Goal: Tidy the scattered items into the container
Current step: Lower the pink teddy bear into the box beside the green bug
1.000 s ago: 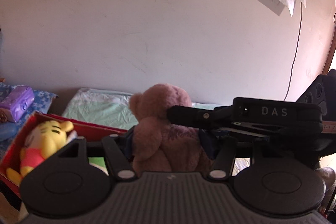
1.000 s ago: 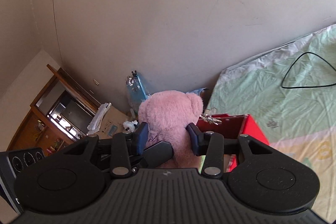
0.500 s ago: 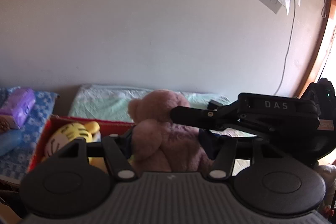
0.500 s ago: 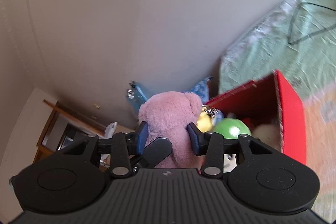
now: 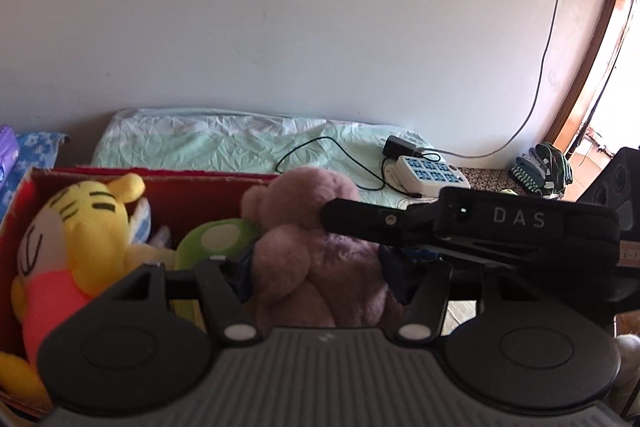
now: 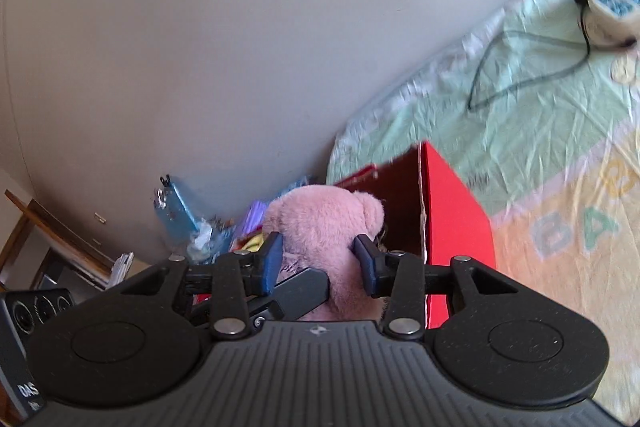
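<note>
A pink teddy bear (image 5: pixel 316 247) is held between both grippers, over the right end of a red box (image 5: pixel 208 193). My left gripper (image 5: pixel 320 277) is shut on its body. My right gripper (image 6: pixel 318 261) is shut on its head (image 6: pixel 324 227), and its black arm crosses the left wrist view from the right. The red box (image 6: pixel 452 211) holds a yellow tiger plush (image 5: pixel 76 235) and a green mushroom toy (image 5: pixel 218 241). The bear's lower body is hidden behind the gripper bodies.
The box stands on a bed with a pale green sheet (image 5: pixel 224 143). A white power strip (image 5: pixel 430 175) with a black adapter and cable lies at the far right of the bed. Clutter and a speaker (image 6: pixel 36 311) stand left of the bed. A plain wall is behind.
Both grippers have carried the bear down and toward the box; the views tilted down, so the box interior, green toy and power strip have come into view.
</note>
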The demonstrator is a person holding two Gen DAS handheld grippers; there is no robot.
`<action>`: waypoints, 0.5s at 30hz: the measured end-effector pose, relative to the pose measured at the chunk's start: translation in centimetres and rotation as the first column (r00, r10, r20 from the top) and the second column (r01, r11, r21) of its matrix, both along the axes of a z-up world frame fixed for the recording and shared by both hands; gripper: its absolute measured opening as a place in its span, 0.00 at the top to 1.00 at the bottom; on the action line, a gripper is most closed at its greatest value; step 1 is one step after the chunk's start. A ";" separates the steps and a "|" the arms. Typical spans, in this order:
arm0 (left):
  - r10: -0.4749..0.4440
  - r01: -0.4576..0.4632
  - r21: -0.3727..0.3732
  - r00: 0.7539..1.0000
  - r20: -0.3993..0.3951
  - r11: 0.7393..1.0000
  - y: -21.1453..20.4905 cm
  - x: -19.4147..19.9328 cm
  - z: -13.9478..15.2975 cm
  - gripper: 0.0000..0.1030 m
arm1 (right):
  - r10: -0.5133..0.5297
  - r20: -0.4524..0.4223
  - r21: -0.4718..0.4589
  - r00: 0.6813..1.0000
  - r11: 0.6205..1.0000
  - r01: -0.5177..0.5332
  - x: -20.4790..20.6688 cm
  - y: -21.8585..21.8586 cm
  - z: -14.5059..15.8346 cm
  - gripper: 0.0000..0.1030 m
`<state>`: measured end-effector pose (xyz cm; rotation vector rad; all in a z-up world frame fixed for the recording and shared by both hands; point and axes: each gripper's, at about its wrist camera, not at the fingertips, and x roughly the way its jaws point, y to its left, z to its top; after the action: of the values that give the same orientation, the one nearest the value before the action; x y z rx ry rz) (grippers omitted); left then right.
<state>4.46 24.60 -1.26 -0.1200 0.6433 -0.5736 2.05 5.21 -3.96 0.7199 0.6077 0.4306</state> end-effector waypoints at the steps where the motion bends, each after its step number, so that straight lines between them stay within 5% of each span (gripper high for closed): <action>1: -0.004 0.004 0.005 1.000 0.008 1.000 -0.2 0.2 0.0 0.42 | -0.012 0.018 -0.020 1.000 1.000 0.012 0.0 0.2 0.1 0.59; 11: -0.040 0.029 0.122 0.995 0.086 0.992 -2.3 1.1 -1.4 0.45 | -0.044 0.082 -0.189 0.996 0.980 0.059 1.1 1.3 -1.8 0.64; 15: -0.051 0.045 0.080 0.996 0.069 0.996 -1.3 0.5 -1.0 0.44 | -0.043 0.085 -0.183 0.996 0.981 0.058 0.8 0.8 -1.7 0.61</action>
<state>4.96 23.27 -2.30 -0.0103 0.6000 -0.5955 2.84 6.04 -5.67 0.5361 0.5448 0.3493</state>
